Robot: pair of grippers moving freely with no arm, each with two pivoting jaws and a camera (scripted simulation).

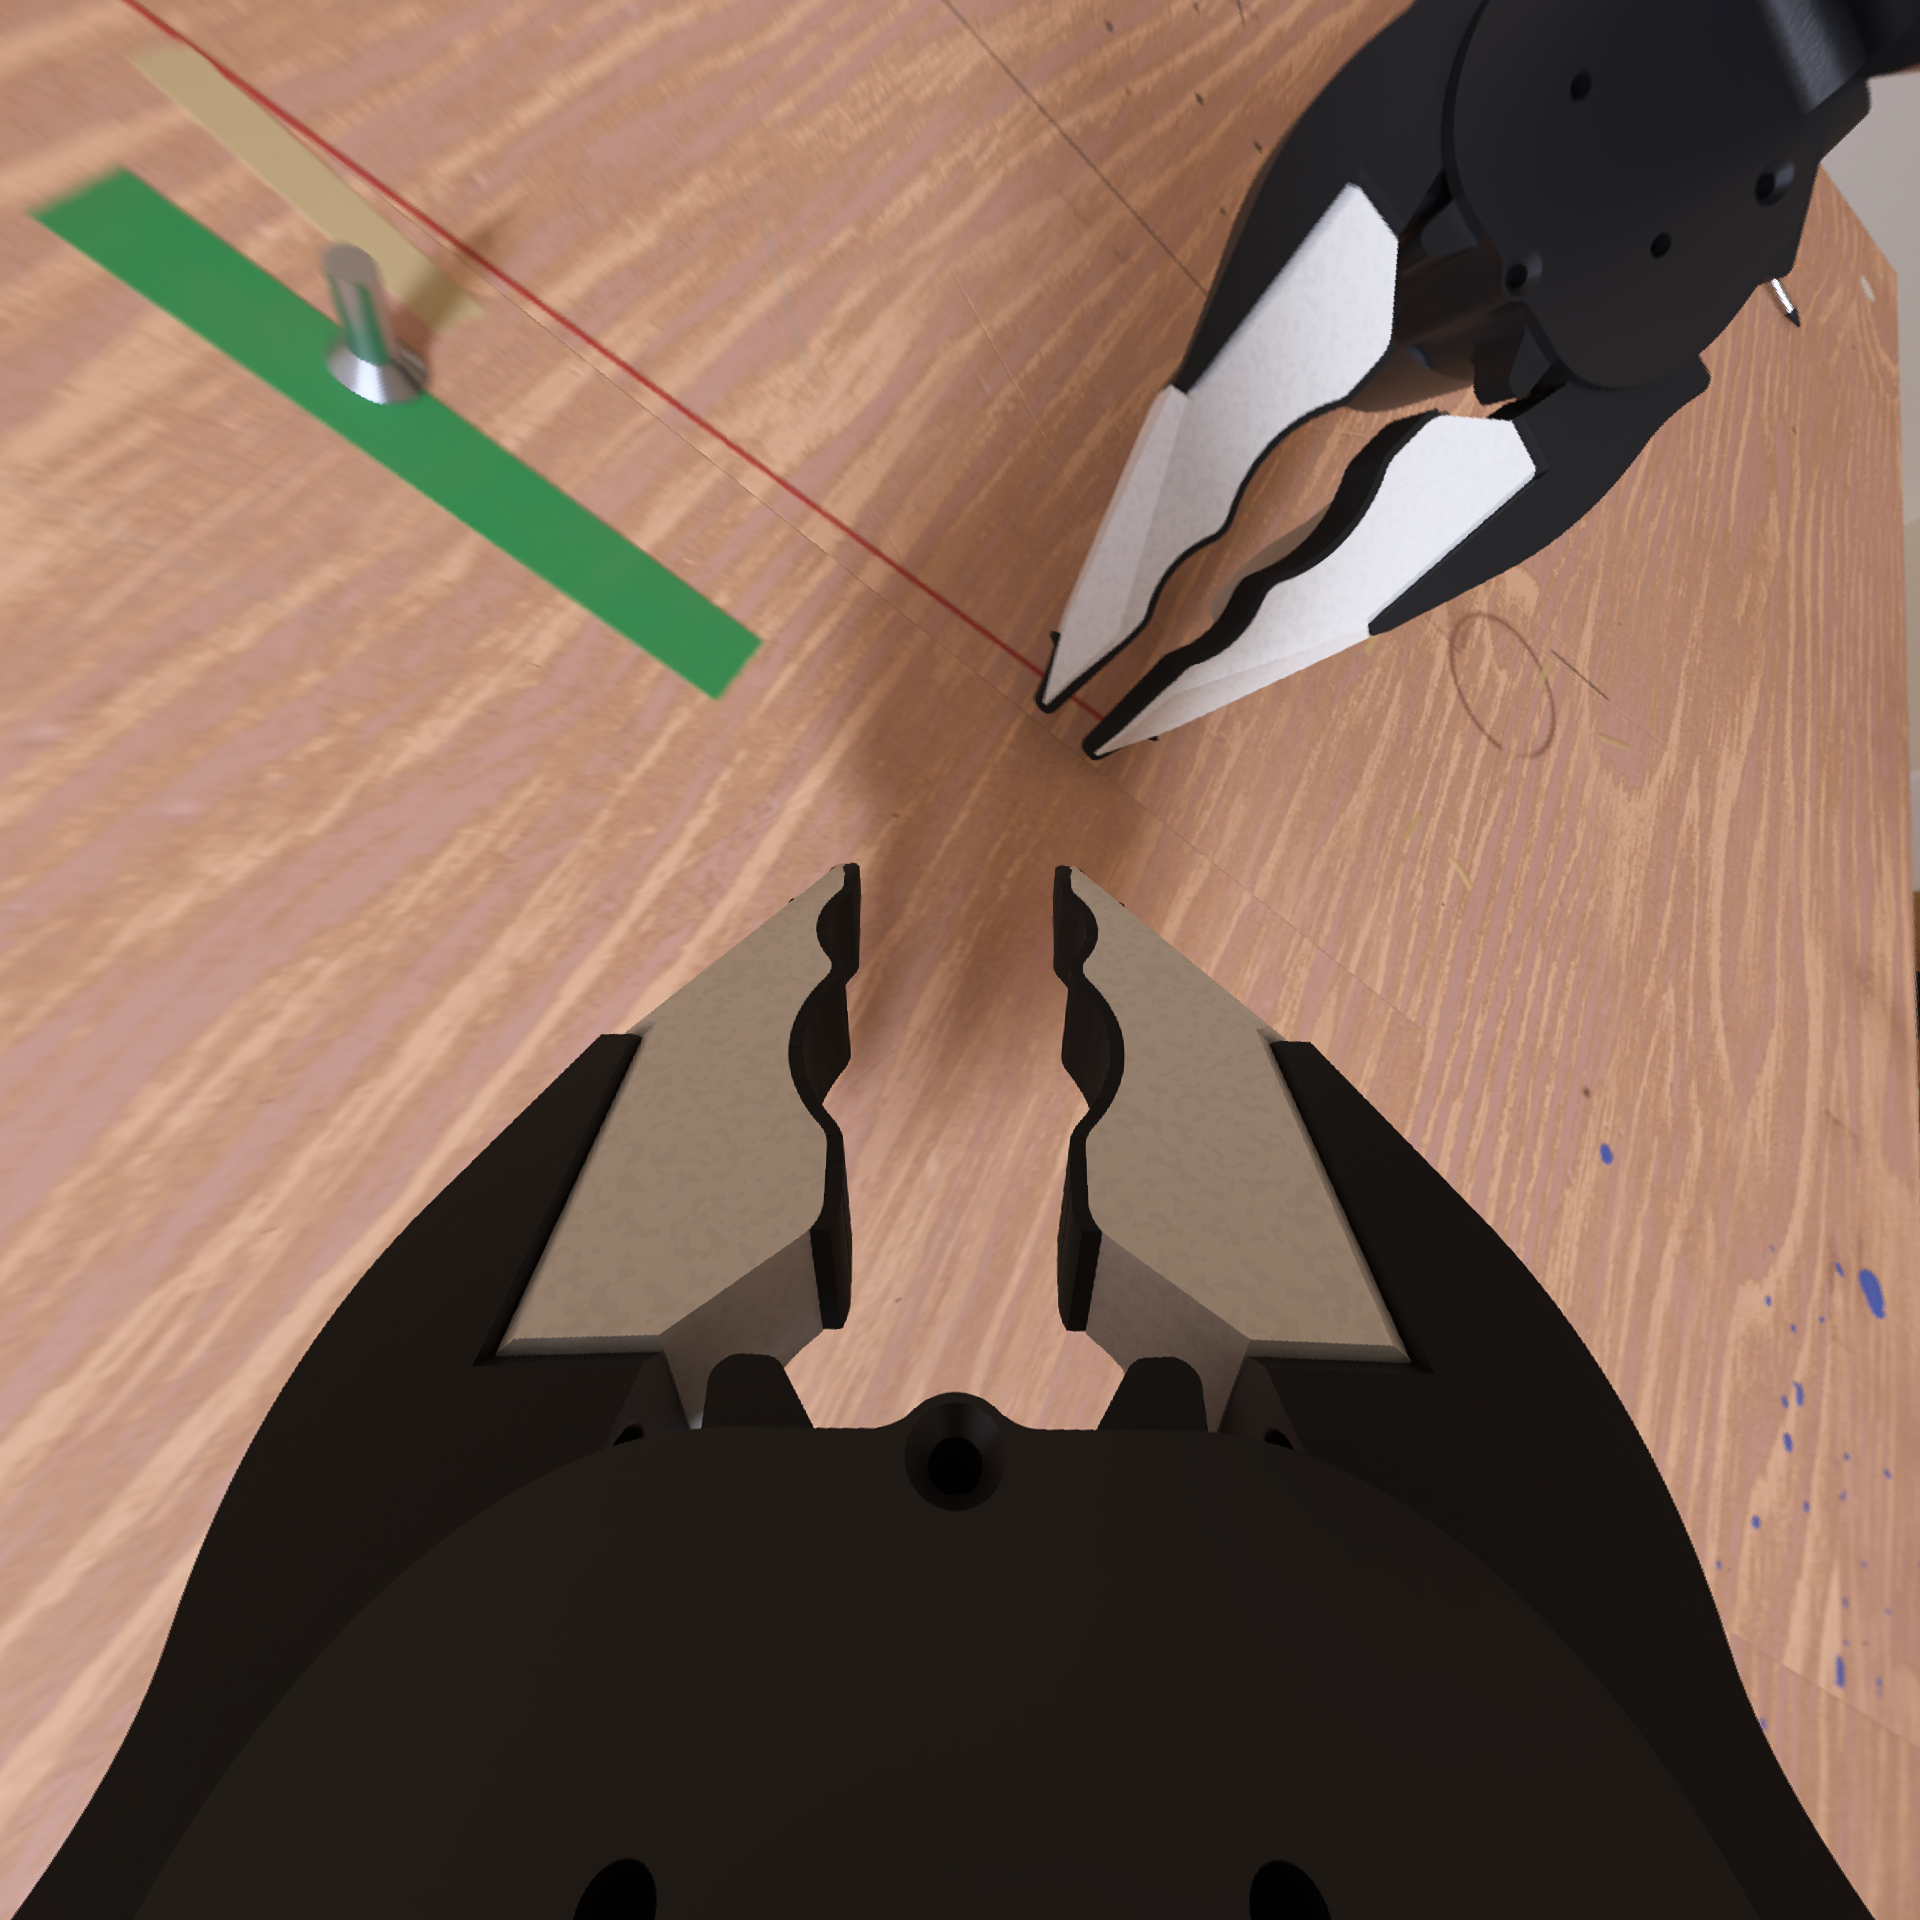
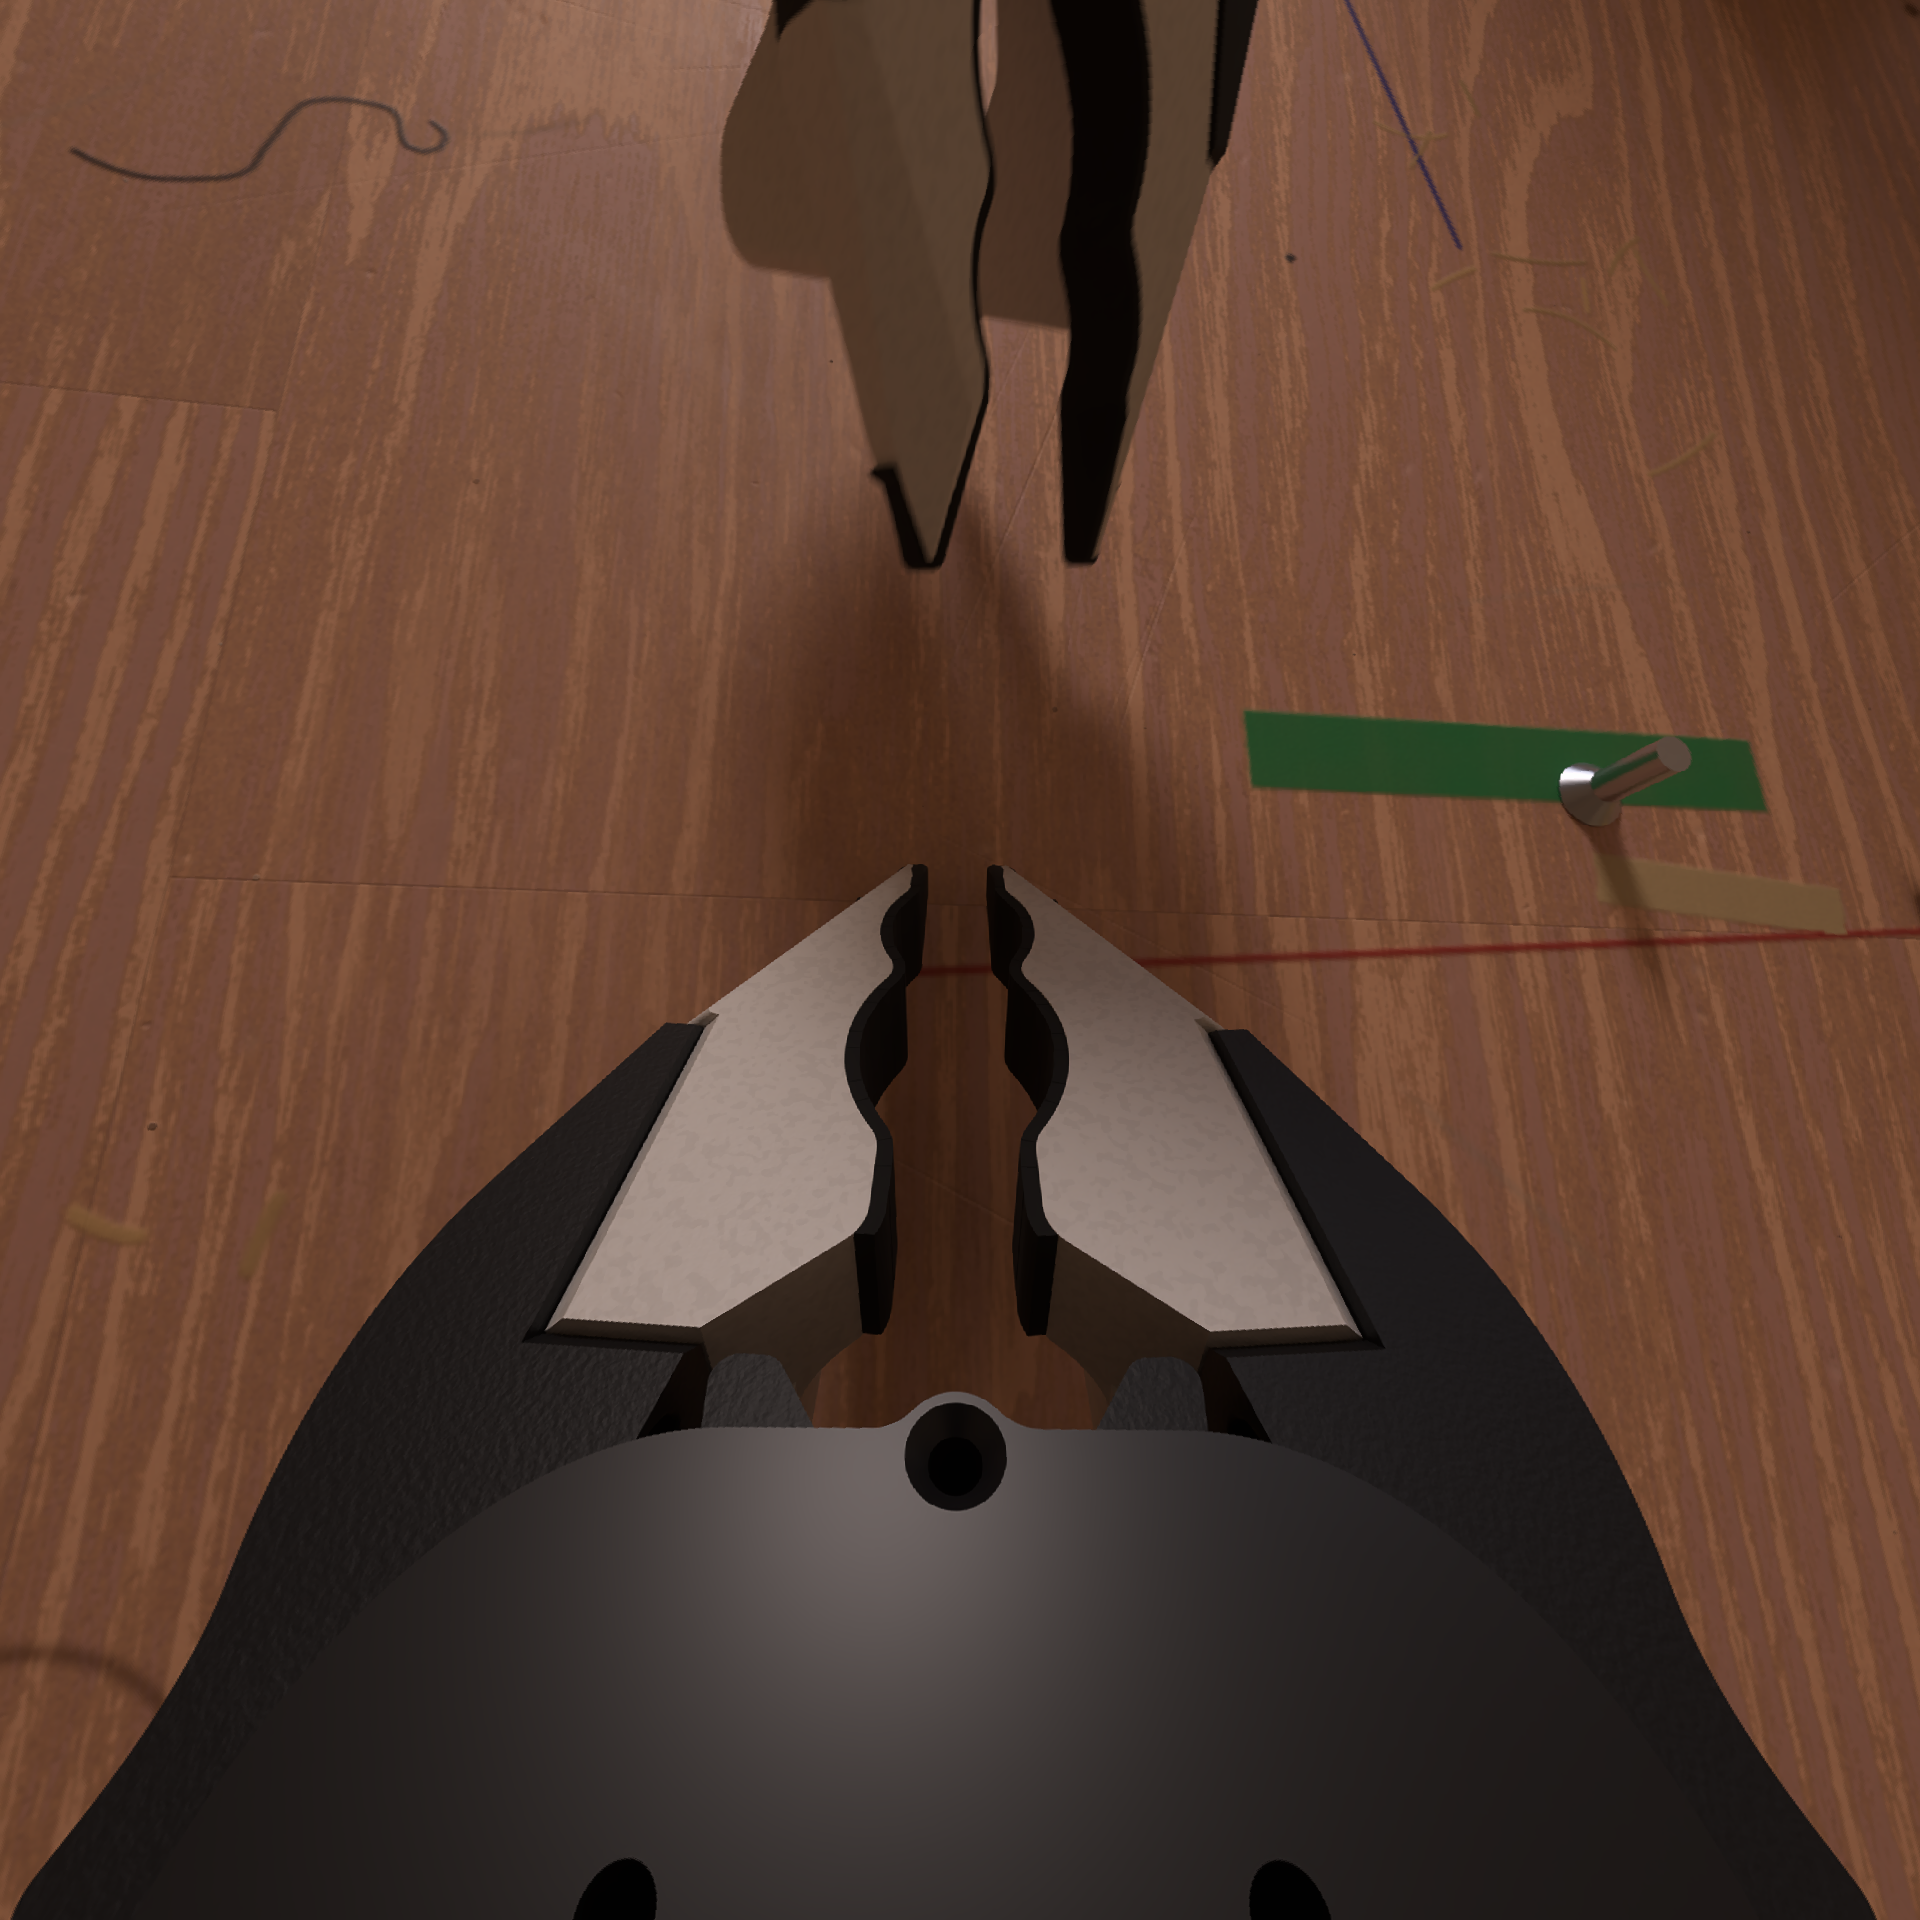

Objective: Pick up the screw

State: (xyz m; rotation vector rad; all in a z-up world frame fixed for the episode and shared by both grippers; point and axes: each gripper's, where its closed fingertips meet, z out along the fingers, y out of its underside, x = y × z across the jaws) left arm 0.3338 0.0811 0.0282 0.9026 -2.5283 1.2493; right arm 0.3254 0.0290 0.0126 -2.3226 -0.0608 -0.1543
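A silver screw (image 1: 358, 332) with a flat cone head lies on its side across a green tape strip (image 1: 540, 530), far up-left of my left gripper (image 1: 956, 878). The left gripper is open and empty above the wooden table (image 1: 416, 935). In the right wrist view the screw (image 2: 1621, 779) lies on the green strip (image 2: 1403, 758), ahead and to the right of my right gripper (image 2: 956, 878). The right gripper's jaws stand a narrow gap apart, with nothing between them. The two grippers point at each other, tips apart: the right one (image 1: 1070, 722) and the left one (image 2: 1003, 556) each show in the other's view.
A tan tape strip (image 2: 1725, 899) and a thin red line (image 2: 1455, 948) lie beside the screw. A black wire squiggle (image 2: 260, 145) lies far left. A small nail (image 1: 1787, 301) lies near the table's right edge (image 1: 1907, 727). Blue paint specks (image 1: 1870, 1294) mark the wood.
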